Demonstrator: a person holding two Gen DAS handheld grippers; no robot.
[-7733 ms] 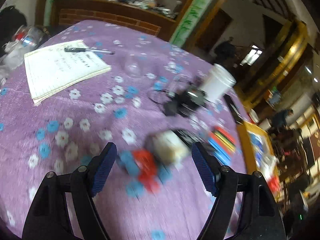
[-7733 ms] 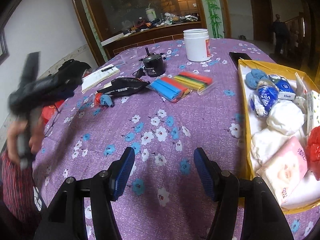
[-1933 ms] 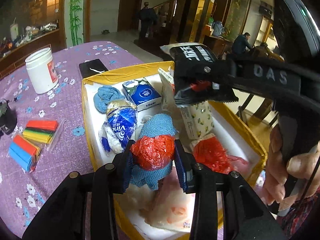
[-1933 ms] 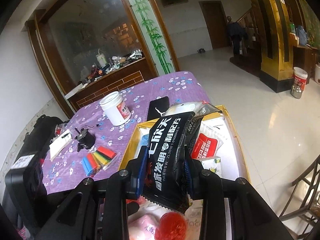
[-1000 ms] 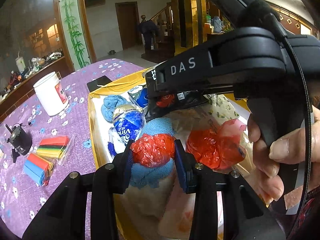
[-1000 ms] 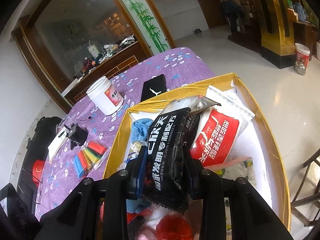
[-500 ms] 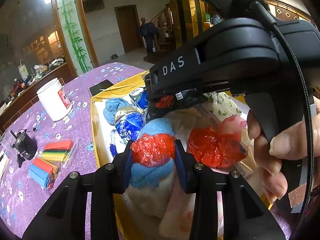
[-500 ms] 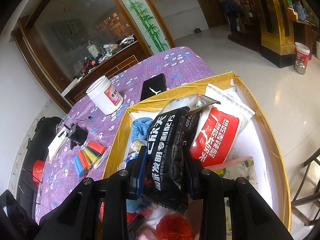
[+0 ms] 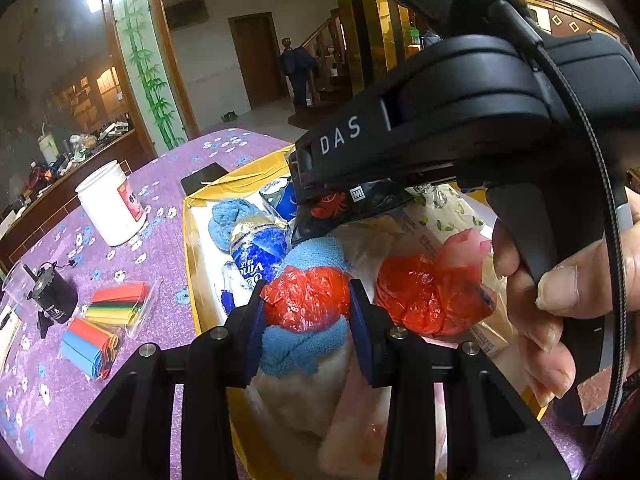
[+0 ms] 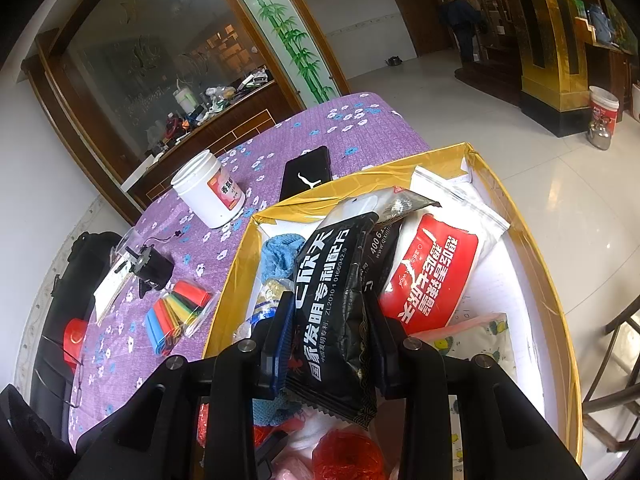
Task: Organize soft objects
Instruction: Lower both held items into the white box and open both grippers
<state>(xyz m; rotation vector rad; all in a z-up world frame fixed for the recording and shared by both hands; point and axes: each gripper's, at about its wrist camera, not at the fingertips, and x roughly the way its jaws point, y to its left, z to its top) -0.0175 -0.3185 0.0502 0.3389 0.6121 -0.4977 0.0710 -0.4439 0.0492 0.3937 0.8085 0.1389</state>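
Left claw [image 9: 307, 312]: jaws nearly together, clamped on the red-and-blue bundle [image 9: 306, 300], a red plastic wad wrapped over blue cloth. Blue pads press it from both sides. Bundle hangs above the yellow box [image 9: 191, 256], over the pale soft packs at the box's near end.

Right claw [image 10: 329, 340]: jaws narrow, clamped on the black snack pouch [image 10: 332, 312] around its lower half. Pouch stands upright, its top leaning toward the far wall of the box [image 10: 532, 248]. In the left wrist view that claw's body crosses above the box, with the right hand [image 9: 568, 304] wrapped on its grip.

Inside the box, relative to the black pouch: red-and-white zip bag [image 10: 436, 276] just to its right and touching it, blue knit ball [image 10: 280, 256] to its left, blue Vinda tissue pack [image 9: 260, 252] below the ball, second red plastic wad [image 9: 428, 296] on the near side, lemon-print pack [image 10: 476, 340] to the right.

Outside the box on the purple floral tabletop [image 10: 280, 148]: white jar [image 10: 210, 188], black phone [image 10: 306, 176], coloured tube pack [image 10: 176, 312], small black motor [image 10: 154, 266].

Versus 0.5 s ago: both grips unchanged, same closure. Pouch and bundle sit in practically the same place over the box. Versus 7.7 s ago: both claws were wide apart over the tabletop, holding nothing.
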